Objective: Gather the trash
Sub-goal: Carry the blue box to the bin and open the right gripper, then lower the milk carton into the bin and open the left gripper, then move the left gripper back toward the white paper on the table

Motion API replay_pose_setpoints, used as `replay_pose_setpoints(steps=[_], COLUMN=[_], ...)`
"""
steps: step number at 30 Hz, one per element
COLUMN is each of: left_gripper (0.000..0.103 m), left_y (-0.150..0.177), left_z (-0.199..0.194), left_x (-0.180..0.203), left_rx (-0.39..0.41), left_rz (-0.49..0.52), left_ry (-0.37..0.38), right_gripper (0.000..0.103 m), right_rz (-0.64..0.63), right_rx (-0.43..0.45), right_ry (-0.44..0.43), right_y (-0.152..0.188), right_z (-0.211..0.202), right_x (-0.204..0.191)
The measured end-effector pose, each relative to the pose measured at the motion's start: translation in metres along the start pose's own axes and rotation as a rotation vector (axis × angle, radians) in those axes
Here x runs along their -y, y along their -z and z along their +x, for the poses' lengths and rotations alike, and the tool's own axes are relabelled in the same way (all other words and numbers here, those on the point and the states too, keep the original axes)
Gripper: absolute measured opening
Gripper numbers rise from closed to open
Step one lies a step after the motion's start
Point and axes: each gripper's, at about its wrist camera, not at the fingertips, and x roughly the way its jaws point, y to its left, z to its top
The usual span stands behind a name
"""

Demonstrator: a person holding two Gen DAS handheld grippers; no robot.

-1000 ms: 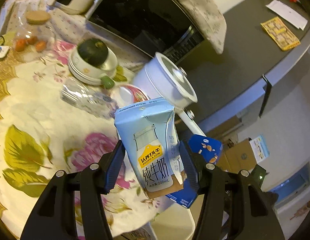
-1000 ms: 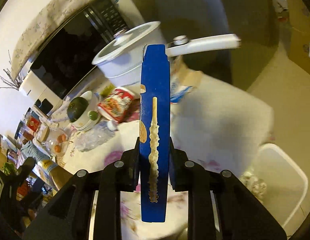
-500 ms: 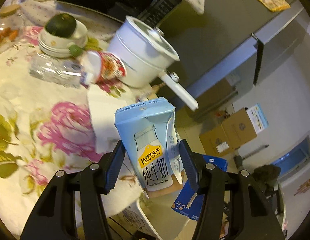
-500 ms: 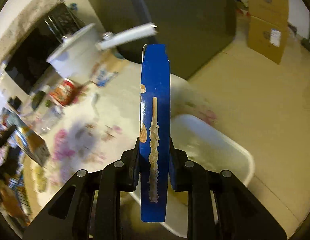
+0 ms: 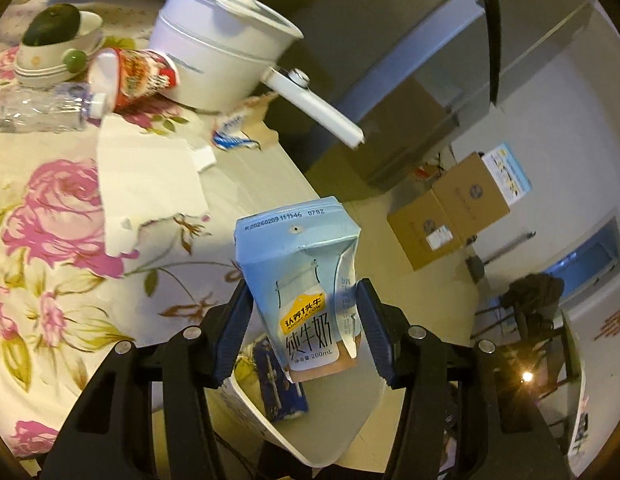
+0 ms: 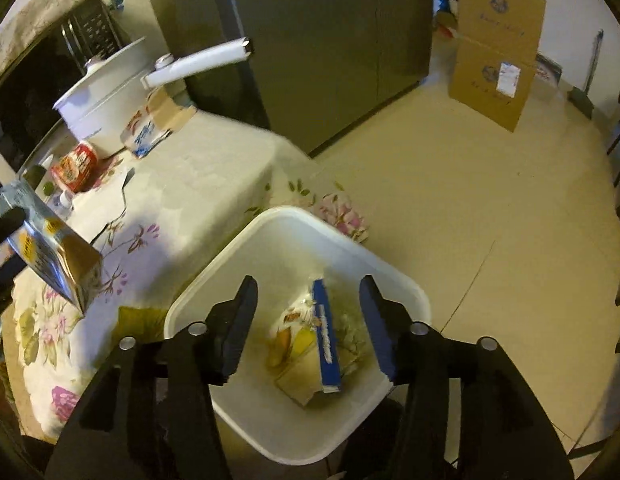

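Left gripper [image 5: 302,330] clamped the milk carton [image 5: 300,280]; right gripper [image 6: 308,322], jaws opening and empty above the bin [image 6: 410,298], risked a carton released early missing that bin.

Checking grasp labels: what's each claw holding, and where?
Left claw: milk carton, pinched across its lower sides. Right claw: opening, nothing held.

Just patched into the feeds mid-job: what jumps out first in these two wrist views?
The pale blue milk carton stands out first, clamped upright in the left hand-held gripper above the edge of the floral tablecloth. Next is the white bin on the floor below the right hand-held gripper, whose jaws are opening with nothing between them; a blue box lies inside the bin. Behind, a white saucepan pokes its handle past the table edge.
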Motion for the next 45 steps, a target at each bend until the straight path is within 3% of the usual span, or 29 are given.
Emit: replay_pose_setpoints(steps=[10, 15, 22, 25, 27, 34, 40, 45], left_gripper=[0.053, 0.053, 0.053, 0.066, 0.067, 0.073, 0.073, 0.073], left_y=[0.018, 0.032, 0.059, 0.068, 0.070, 0.036, -0.023, -0.056], left_z=[0.033, 0.059, 0.095, 0.105, 0.106, 0.077, 0.033, 0.012], left_x=[0.019, 0.026, 0.035, 0.039, 0.040, 0.022, -0.042, -0.109], left_rx=[-0.079, -0.146, -0.253, -0.299, -0.304, -0.176, -0.001, 0.069], left_rz=[0.060, 0.094, 0.148, 0.179, 0.189, 0.151, -0.039, -0.237], left_ry=[0.001, -0.009, -0.039, -0.042, -0.051, -0.095, -0.158, -0.143], right_gripper=[0.066, 0.073, 0.075, 0.077, 0.077, 0.081, 0.082, 0.083], right_rz=[0.031, 0.049, 0.072, 0.077, 0.081, 0.063, 0.021, 0.001], right_rx=[0.044, 0.032, 0.017, 0.009, 0.005, -0.019, -0.033, -0.055], right_ry=[0.091, 0.092, 0.090, 0.089, 0.085, 0.045, -0.007, -0.048], right_y=[0.001, 0.006, 0.007, 0.008, 0.008, 0.006, 0.004, 0.003], right_z=[-0.004, -0.004, -0.002, 0.000, 0.001, 0.006, 0.010, 0.015], right_x=[0.028, 0.037, 0.046, 0.046, 0.046, 0.031, 0.003, -0.016])
